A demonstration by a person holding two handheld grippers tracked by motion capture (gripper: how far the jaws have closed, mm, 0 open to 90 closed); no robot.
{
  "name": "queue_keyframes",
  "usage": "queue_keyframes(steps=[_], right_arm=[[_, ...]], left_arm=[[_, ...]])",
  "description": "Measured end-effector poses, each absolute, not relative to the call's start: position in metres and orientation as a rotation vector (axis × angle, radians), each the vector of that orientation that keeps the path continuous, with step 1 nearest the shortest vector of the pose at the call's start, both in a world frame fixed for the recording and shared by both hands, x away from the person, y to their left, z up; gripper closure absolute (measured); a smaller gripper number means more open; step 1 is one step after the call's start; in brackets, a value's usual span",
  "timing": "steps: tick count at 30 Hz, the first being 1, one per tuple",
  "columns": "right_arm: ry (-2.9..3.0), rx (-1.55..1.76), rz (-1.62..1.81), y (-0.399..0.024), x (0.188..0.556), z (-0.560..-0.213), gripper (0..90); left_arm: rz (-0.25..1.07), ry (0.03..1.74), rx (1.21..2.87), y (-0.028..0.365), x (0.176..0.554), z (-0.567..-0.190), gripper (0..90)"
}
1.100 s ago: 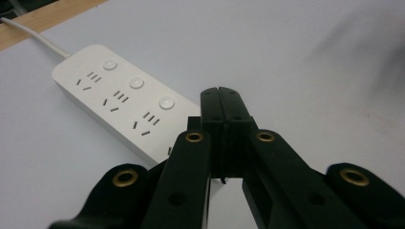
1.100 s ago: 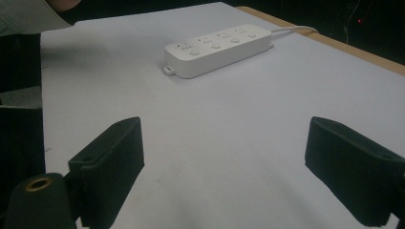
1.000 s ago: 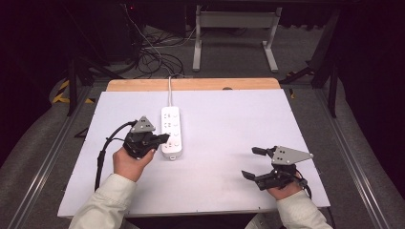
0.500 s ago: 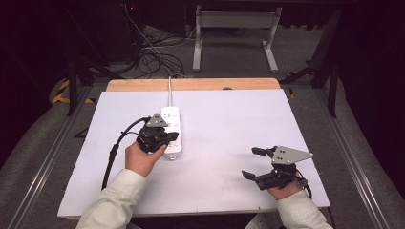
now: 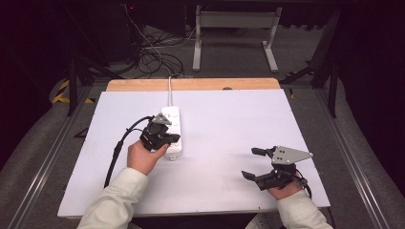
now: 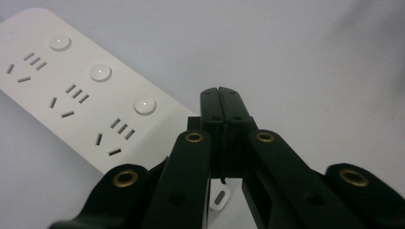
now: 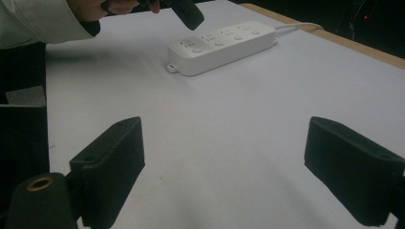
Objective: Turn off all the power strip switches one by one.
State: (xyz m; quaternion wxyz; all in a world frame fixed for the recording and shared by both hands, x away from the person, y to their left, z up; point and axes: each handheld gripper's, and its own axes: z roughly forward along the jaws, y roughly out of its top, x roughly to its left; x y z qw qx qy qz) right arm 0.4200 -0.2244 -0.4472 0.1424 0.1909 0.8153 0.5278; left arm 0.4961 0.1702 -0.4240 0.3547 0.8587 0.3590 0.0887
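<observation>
A white power strip [image 5: 174, 117] with three round buttons lies on the white table sheet [image 5: 229, 119], left of centre, its cord [image 5: 169, 90] running off the back. My left gripper [image 5: 173, 139] hovers over the strip's near end, jaws shut with nothing between them. In the left gripper view the closed fingertips [image 6: 221, 91] point just past the strip's [image 6: 86, 86] nearest button, at its end. My right gripper [image 5: 248, 162] rests near the front right of the table, open and empty. The right gripper view has its wide-apart jaws [image 7: 234, 162] facing the strip [image 7: 222, 45] and the left gripper's tip [image 7: 188, 14].
A wooden board edge [image 5: 191, 84] runs along the back of the table. The left gripper's black cable [image 5: 114, 157] trails down the sheet's left side. Beyond the table are a metal stand [image 5: 234, 28] and tangled floor cables [image 5: 153, 57].
The left hand has moved right and slightly down, bringing its shut gripper from beside the strip to over its near end. The right hand has stayed still.
</observation>
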Motion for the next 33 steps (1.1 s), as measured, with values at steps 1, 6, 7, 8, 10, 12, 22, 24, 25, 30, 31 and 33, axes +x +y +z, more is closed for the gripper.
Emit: queue_keyframes(steps=[1,6,7,8,10,12,22,24,25,30,31,33], right_arm=[[2.353,0.55,1.522,-0.224,0.42,-0.447,13.8],[2.355,0.549,1.523,-0.224,0.42,-0.447,13.8],[2.355,0.548,1.523,-0.225,0.42,-0.447,13.8],[2.355,0.548,1.523,-0.225,0.42,-0.447,13.9],[2.355,0.548,1.524,-0.225,0.42,-0.447,13.8],[2.358,0.548,1.524,-0.225,0.421,-0.448,13.8],[2.362,0.547,1.524,-0.225,0.421,-0.448,13.8],[2.362,0.548,1.524,-0.225,0.421,-0.448,13.9],[2.363,0.549,1.523,-0.225,0.421,-0.448,13.8],[2.362,0.548,1.528,-0.225,0.421,-0.448,13.8],[2.362,0.549,1.529,-0.225,0.421,-0.448,13.8],[2.362,0.549,1.53,-0.225,0.421,-0.448,13.8]], left_arm=[[0.225,0.939,2.225,0.17,0.497,-0.424,90.0],[0.203,0.955,2.246,0.167,0.503,-0.428,90.0],[0.202,0.955,2.258,0.167,0.504,-0.429,90.0],[0.199,0.963,2.26,0.167,0.505,-0.43,90.0],[0.2,0.973,2.279,0.166,0.506,-0.432,90.0],[0.203,0.983,2.295,0.166,0.508,-0.434,90.0],[0.187,1.013,2.327,0.162,0.513,-0.44,90.0],[0.191,1.009,2.332,0.162,0.513,-0.44,90.0],[0.191,1.01,2.332,0.162,0.513,-0.441,90.0],[0.213,1.006,2.333,0.161,0.512,-0.443,90.0],[0.226,1.002,2.334,0.16,0.511,-0.444,90.0],[0.238,1.0,2.338,0.159,0.511,-0.444,90.0]])
